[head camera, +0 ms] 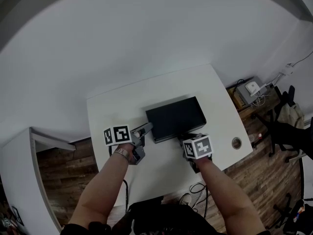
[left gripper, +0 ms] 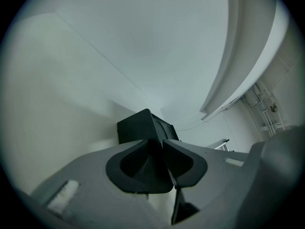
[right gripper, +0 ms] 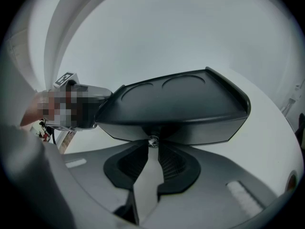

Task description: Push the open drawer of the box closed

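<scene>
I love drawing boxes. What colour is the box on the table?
The box is black, seen best in the head view.

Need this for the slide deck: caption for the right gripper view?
Right gripper pinches the small knob on the black box's front, white table beneath.

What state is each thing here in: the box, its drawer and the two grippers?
box, flat on the table
drawer, looks pushed in, no gap shows
left gripper, closed on the box's corner
right gripper, closed on the drawer's knob
</scene>
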Action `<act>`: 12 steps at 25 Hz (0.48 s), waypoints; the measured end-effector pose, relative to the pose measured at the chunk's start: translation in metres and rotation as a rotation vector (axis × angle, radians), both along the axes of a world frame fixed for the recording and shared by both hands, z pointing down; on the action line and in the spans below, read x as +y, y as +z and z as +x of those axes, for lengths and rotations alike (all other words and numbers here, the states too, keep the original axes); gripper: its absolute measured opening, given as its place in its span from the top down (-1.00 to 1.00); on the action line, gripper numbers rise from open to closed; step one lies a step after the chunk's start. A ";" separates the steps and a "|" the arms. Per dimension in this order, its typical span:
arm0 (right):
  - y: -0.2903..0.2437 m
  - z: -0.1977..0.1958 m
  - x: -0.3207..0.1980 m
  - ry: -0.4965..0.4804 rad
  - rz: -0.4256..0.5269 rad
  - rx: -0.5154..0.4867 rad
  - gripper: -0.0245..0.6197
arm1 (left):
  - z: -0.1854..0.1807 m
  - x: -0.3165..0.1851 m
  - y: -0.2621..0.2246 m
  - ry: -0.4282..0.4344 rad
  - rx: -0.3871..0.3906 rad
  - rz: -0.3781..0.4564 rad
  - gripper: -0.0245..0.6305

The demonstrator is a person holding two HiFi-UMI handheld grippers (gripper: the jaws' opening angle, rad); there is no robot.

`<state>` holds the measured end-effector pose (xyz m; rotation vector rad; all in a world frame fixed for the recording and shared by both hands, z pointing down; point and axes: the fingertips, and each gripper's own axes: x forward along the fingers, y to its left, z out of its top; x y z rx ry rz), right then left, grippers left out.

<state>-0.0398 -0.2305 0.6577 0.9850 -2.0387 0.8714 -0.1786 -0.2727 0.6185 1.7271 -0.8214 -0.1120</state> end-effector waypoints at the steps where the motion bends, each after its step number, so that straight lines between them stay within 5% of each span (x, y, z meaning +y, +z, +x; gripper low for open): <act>1: 0.000 0.000 0.000 0.003 -0.003 -0.007 0.71 | 0.000 0.000 0.000 -0.002 -0.001 -0.001 0.60; 6: -0.001 0.002 0.002 0.044 -0.015 -0.070 0.67 | 0.000 0.001 -0.002 -0.014 -0.019 0.011 0.60; 9: -0.007 0.009 0.015 0.065 -0.010 -0.114 0.67 | -0.006 0.005 -0.004 -0.065 0.036 0.018 0.61; 12: -0.020 0.019 0.032 0.075 -0.008 -0.206 0.91 | -0.019 0.013 -0.013 -0.129 0.058 0.056 0.92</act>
